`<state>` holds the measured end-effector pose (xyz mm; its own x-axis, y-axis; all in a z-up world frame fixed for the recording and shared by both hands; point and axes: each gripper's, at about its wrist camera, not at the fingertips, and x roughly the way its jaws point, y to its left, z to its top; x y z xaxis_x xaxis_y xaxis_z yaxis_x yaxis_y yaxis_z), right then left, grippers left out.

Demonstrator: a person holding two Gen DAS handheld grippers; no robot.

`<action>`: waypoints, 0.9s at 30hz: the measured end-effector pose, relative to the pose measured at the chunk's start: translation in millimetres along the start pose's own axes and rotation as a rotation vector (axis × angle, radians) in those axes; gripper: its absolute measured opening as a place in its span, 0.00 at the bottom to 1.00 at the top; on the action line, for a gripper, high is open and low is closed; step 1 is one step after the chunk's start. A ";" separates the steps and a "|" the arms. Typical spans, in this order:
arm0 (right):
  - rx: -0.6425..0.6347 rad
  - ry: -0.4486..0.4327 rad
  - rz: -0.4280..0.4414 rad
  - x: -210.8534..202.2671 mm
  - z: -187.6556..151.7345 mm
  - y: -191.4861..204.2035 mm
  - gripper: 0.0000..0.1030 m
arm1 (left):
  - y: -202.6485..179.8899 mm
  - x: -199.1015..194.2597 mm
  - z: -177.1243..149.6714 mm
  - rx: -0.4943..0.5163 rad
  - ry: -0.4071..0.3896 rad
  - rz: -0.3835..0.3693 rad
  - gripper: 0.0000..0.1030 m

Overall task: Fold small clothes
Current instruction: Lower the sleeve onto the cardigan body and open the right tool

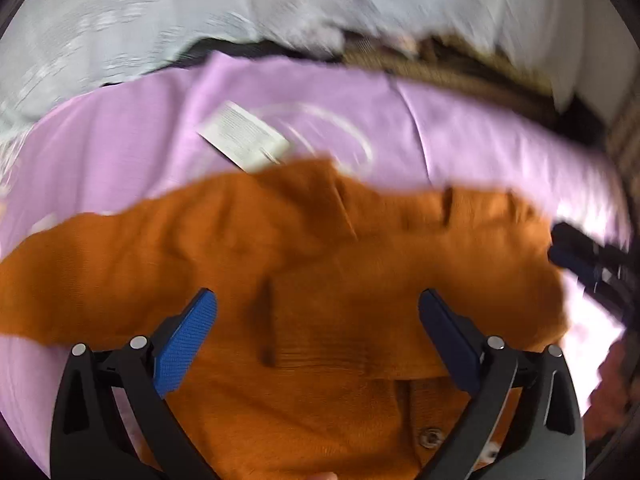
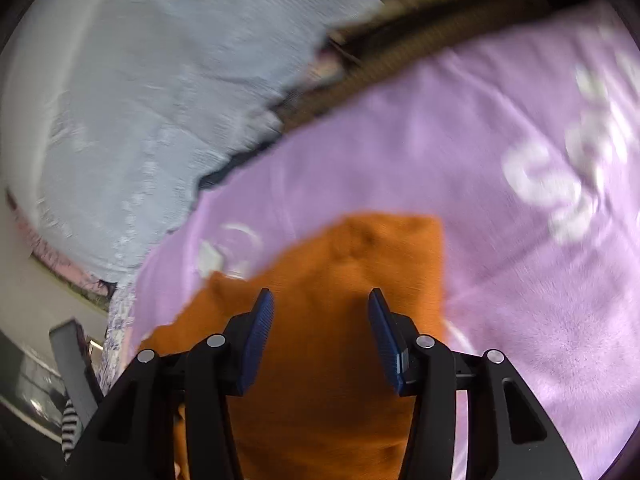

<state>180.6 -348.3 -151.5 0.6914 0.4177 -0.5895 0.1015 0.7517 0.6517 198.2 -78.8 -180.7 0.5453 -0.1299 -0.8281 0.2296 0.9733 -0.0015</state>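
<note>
An orange garment lies half-folded on a purple blanket as the left gripper, fingers wide and empty, and right gripper, fingers parted and empty, hover; a careless grab could undo the fold.

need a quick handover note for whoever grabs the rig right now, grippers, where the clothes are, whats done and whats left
Left gripper: open, fingers apart above the orange garment, gripping nothing.
Right gripper: open, nothing between its fingers, over the same garment's end.
The garment lies rumpled and partly doubled over on the lilac blanket, a button showing near the left gripper.
Done: a rough first fold, as it appears.
Left: flatten it and finish the fold.
</note>
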 end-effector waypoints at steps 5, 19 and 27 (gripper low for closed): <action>0.089 0.013 0.030 0.8 -0.9 -21.1 0.29 | 15.0 8.2 -0.8 -0.062 0.035 -0.010 0.96; -0.289 0.002 -0.133 -29.5 -68.2 43.2 0.55 | 19.8 2.8 -1.2 -0.065 0.060 0.060 0.96; -0.420 0.090 -0.182 19.2 -60.8 71.6 0.85 | 49.5 11.5 -2.1 -0.148 0.067 0.096 0.96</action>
<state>157.7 -255.4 -145.1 0.6225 0.2889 -0.7274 -0.0961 0.9506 0.2953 214.1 -31.7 -191.5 0.5026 -0.0267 -0.8641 0.0552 0.9985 0.0013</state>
